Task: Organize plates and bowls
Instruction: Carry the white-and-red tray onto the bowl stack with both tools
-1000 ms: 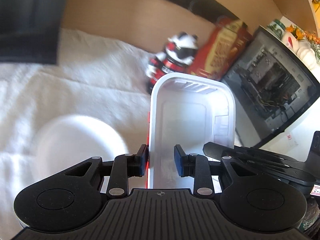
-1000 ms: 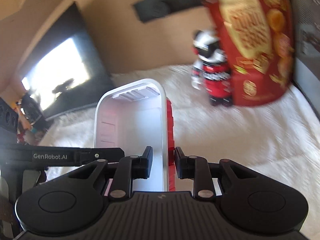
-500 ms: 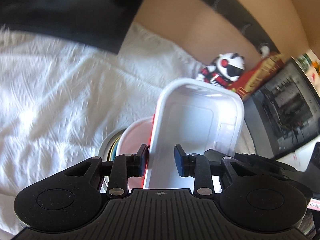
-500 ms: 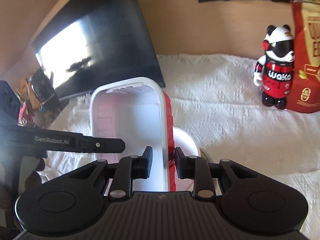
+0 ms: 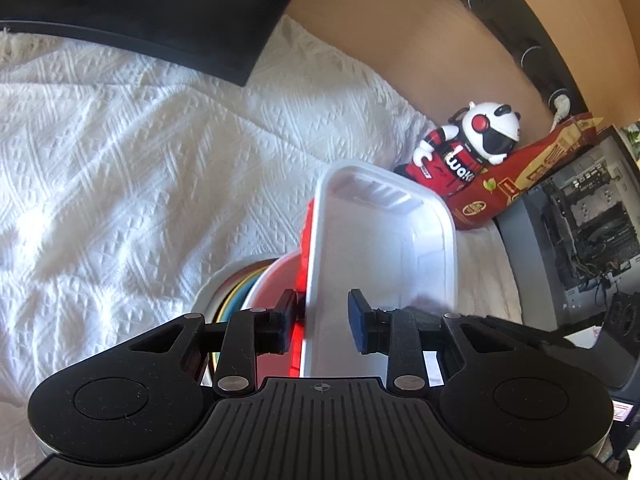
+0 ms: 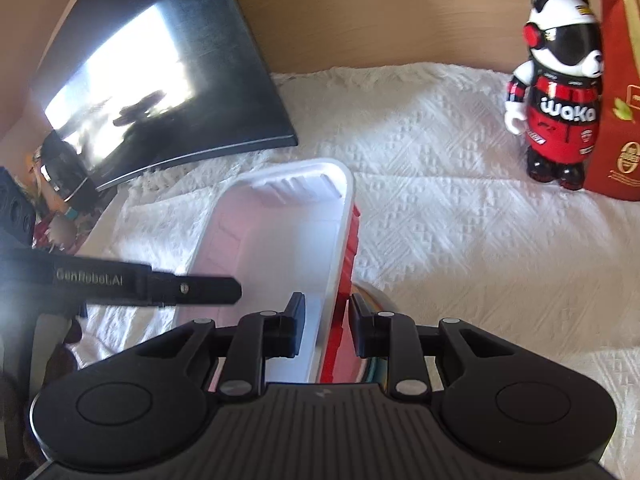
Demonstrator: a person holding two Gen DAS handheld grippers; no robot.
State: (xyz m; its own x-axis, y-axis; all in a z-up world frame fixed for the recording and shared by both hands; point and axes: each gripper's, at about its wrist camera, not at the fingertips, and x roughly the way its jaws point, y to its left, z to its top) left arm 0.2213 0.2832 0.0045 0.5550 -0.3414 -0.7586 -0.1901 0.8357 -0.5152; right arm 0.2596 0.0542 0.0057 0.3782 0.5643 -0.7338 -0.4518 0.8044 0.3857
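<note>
Between right hand-held gripper [image 6: 326,326] pads: tray [image 6: 280,240] wall, clamped.

Left wrist view: fisheye camera behind the left gripper [image 5: 322,316], aimed steeply down along its jaws, close over the white cloth [image 5: 120,184]. Right wrist view: same mounting on the right gripper [image 6: 326,320], equally near and tilted. Shared field: the white bin [image 5: 380,264] at frame centre in both, the panda figure [image 5: 472,152] at upper right, the dark screen [image 6: 160,80] at upper left, and the cloth.
</note>
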